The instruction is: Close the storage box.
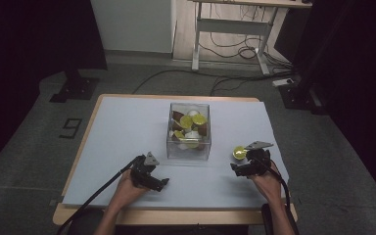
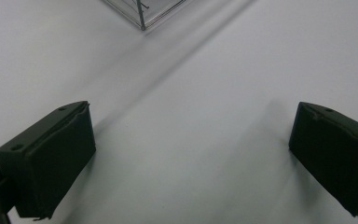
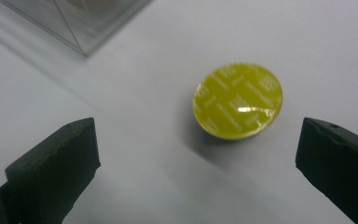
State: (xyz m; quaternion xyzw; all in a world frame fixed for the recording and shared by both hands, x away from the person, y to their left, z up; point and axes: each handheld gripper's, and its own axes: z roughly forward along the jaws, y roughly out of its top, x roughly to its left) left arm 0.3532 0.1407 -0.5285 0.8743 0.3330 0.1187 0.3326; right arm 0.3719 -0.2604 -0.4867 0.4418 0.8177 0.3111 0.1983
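Bench (image 1: 127, 127): wooden top under a pale grey-blue sheet that covers nearly all of it; a strip of bare wood shows along the near and left edges.

Clear box (image 1: 189, 131): transparent, square, open-topped, standing upright a little past the middle of the bench. It holds a loose heap of capsules (image 1: 190, 126), yellow, brown and white, lying at mixed angles. One bottom corner of the box shows at 12 o'clock in the left gripper view (image 2: 142, 18); another at 11 o'clock in the right gripper view (image 3: 81, 32).

Left tongs (image 1: 152, 180): held in the person's left hand (image 1: 127, 188), at 7 o'clock from the box, near it but apart. The body lies low over the sheet and points toward 4 o'clock in the high view. In the left gripper view (image 2: 191, 154) the jaws stand wide apart with bare sheet between them; nothing is held.

Right tongs (image 1: 242, 164): held in the person's right hand (image 1: 267, 183), at 4 o'clock from the box, the grey three-cornered plate on top. In the right gripper view (image 3: 196, 163) the jaws are spread to their widest, one at each lower corner; the pads touch nothing.

Yellow capsule (image 1: 239, 152): lies on the sheet at 3 to 4 o'clock from the box, apart from it, just beyond the right tongs. In the right gripper view (image 3: 237, 100) the yellow foil face is turned up toward the camera with a small glare spot; it sits ahead of the jaw tips, nearer the right jaw, touching neither.
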